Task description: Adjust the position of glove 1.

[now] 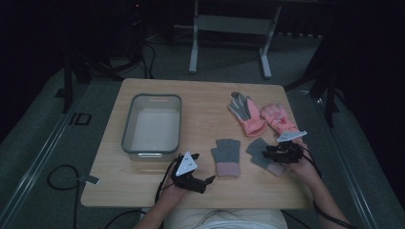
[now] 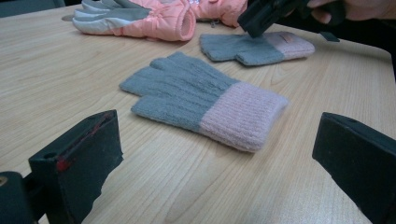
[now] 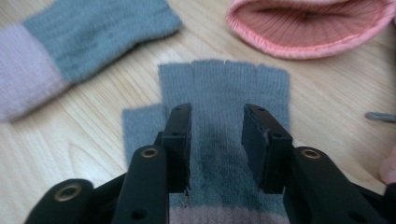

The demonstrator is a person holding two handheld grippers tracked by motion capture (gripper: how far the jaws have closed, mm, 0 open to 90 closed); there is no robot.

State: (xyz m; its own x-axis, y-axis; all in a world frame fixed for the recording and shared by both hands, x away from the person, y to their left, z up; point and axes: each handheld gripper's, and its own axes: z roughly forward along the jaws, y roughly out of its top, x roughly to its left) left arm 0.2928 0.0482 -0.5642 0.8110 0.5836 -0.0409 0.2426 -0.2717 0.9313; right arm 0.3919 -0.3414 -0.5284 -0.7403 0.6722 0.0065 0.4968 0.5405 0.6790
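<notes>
Gloves lie scattered across the right half of the wooden tabletop (image 1: 200, 102). Nearest the person, the left claw (image 1: 206, 181) rests low at the front edge with its jaws spread wide and nothing between them, facing a grey knit glove with a pink cuff (image 2: 205, 105) that lies flat just beyond it. To the right, the right claw (image 3: 217, 140) hangs just above a second grey fingerless glove (image 3: 233, 84), its jaws partly apart on either side of the palm; whether the pads touch the knit cannot be told, and they pinch nothing. Farther back lie two pink padded gloves (image 1: 261, 117), side by side, one palm up with grey fingers. On the left half stands a clear plastic bin (image 1: 128, 129), well apart from the gloves.
</notes>
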